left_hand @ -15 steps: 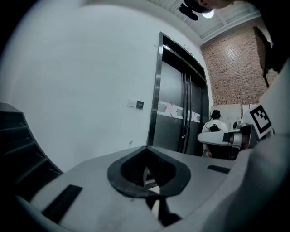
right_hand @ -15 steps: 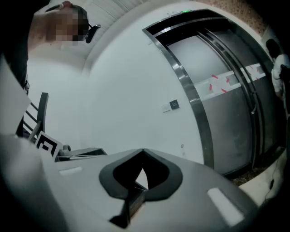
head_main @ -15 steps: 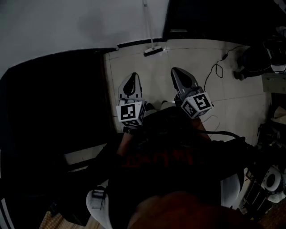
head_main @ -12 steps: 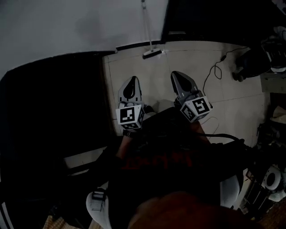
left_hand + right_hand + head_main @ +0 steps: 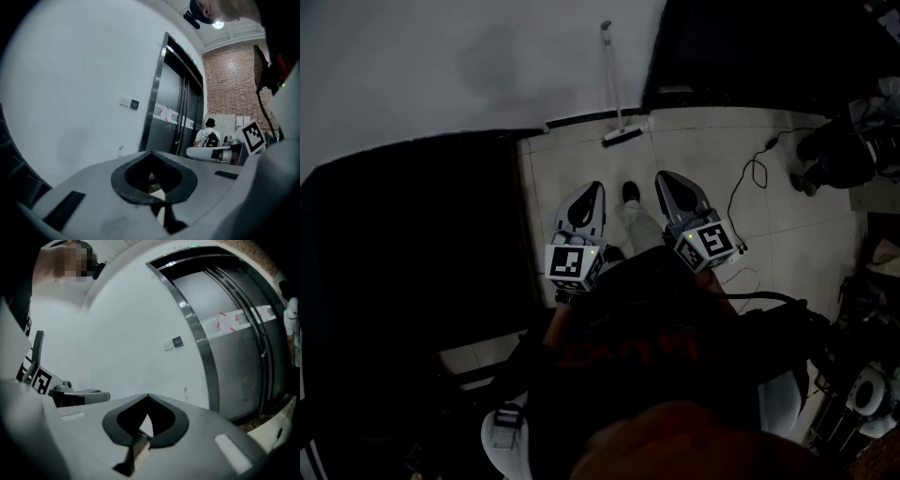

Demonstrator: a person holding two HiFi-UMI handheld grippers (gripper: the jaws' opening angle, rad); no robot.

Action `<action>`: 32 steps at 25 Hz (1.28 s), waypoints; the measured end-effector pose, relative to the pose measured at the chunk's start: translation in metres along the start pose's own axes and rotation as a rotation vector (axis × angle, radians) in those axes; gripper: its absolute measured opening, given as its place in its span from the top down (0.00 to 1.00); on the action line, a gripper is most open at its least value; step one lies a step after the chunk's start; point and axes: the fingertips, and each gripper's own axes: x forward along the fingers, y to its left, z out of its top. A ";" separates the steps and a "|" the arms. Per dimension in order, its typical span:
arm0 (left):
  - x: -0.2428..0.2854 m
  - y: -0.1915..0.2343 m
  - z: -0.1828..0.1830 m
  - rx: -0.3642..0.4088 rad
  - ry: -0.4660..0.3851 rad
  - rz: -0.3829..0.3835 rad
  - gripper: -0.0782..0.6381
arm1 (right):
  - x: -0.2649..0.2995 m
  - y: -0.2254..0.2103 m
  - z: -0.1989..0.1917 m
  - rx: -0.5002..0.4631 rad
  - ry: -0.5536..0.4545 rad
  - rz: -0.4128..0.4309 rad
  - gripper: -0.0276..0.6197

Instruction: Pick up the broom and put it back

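The broom (image 5: pixel 616 101) leans upright against the white wall, its head (image 5: pixel 622 137) resting on the tiled floor by the dark skirting. Both grippers are held side by side in front of the person's body, well short of it. My left gripper (image 5: pixel 592 188) is shut with nothing in it, and its tips meet in the left gripper view (image 5: pixel 151 153). My right gripper (image 5: pixel 662 178) is likewise shut and empty, its tips touching in the right gripper view (image 5: pixel 148 395). Between them shows the person's shoe (image 5: pixel 630 191) on a light trouser leg.
A metal lift door (image 5: pixel 239 348) stands right of the broom. A black cable (image 5: pixel 750 155) snakes over the tiles at right, with dark gear (image 5: pixel 834 150) beyond. A large dark area (image 5: pixel 412 216) fills the left. A person with a backpack (image 5: pixel 211 137) stands far off.
The person's foot has stepped forward between the grippers. Both grippers have drawn a little closer together, and more of the broom's handle shows against the wall.
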 end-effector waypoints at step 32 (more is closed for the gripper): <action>0.282 0.187 0.017 -0.099 0.138 0.139 0.88 | 0.365 -0.239 -0.051 -0.037 0.326 0.045 0.63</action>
